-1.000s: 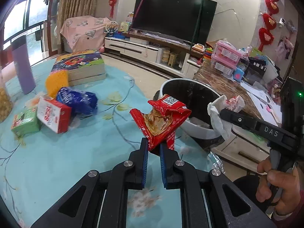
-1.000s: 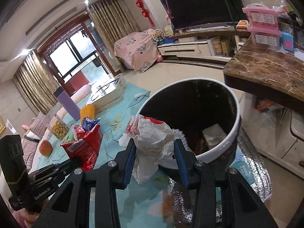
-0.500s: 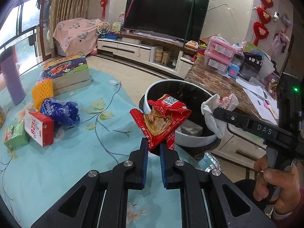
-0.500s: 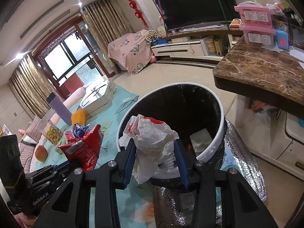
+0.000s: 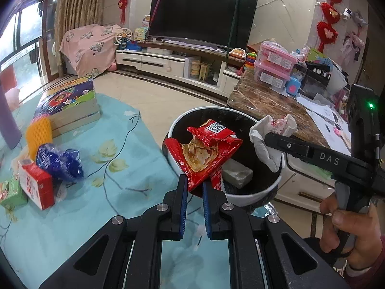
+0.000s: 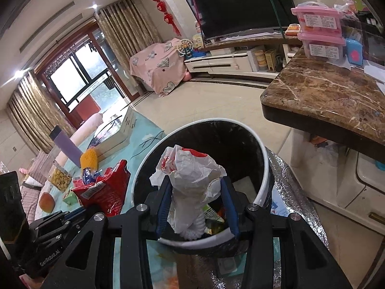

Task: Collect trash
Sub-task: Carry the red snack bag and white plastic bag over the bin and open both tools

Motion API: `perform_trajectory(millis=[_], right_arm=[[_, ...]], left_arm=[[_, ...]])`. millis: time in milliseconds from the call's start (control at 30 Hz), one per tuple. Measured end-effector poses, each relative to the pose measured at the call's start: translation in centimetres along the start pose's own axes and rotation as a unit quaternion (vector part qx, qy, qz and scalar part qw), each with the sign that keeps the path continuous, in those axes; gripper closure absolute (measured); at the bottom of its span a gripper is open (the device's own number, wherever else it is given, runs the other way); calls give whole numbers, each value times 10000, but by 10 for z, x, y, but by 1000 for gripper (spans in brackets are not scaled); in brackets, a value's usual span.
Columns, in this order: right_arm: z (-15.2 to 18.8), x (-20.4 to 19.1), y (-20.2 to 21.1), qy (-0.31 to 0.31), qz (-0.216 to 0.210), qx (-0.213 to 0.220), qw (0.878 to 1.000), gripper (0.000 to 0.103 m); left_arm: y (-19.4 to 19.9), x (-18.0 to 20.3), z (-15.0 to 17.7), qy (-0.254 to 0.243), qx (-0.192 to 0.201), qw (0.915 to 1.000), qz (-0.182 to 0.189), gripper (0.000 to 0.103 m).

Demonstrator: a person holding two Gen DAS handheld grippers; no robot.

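My left gripper [image 5: 194, 186] is shut on the lower corner of an opened red snack wrapper [image 5: 204, 149], which hangs in front of the near rim of a white bin with a black liner [image 5: 252, 192]. My right gripper [image 6: 196, 187] is shut on a crumpled white paper wad with red print [image 6: 192, 171], held right over the bin's mouth [image 6: 262, 159]. In the left wrist view the right gripper [image 5: 269, 137] reaches in from the right with the wad [image 5: 267, 132] above the bin. Some trash lies at the bin's bottom [image 5: 237, 173].
On the blue flowered tablecloth [image 5: 120, 173] to the left lie a blue wrapper [image 5: 60, 161], a red box [image 5: 36, 187], a green box [image 5: 12, 192], a yellow item [image 5: 38, 134] and a stack of books [image 5: 69, 106]. A brown marble counter [image 6: 332, 96] juts out beside the bin on the right.
Both grippers have drifted toward the bin with their loads. The paper wad now hangs over the bin's opening and the red wrapper has come closer to its rim.
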State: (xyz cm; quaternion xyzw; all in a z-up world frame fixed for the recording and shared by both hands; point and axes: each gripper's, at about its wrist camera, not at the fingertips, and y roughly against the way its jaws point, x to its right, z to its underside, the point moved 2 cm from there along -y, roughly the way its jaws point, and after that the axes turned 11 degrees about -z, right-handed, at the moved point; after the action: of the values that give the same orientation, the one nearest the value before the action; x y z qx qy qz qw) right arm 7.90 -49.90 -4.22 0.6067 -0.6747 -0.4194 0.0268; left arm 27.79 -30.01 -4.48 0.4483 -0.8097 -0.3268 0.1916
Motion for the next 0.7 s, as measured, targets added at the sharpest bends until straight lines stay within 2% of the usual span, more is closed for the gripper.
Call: perform_trajectory(millis=[700], right_arm=[[-19, 25, -28, -147, 160, -356, 9991, 59]], left_arm=[[-37, 28, -28, -181, -269, 9995, -7, 92]])
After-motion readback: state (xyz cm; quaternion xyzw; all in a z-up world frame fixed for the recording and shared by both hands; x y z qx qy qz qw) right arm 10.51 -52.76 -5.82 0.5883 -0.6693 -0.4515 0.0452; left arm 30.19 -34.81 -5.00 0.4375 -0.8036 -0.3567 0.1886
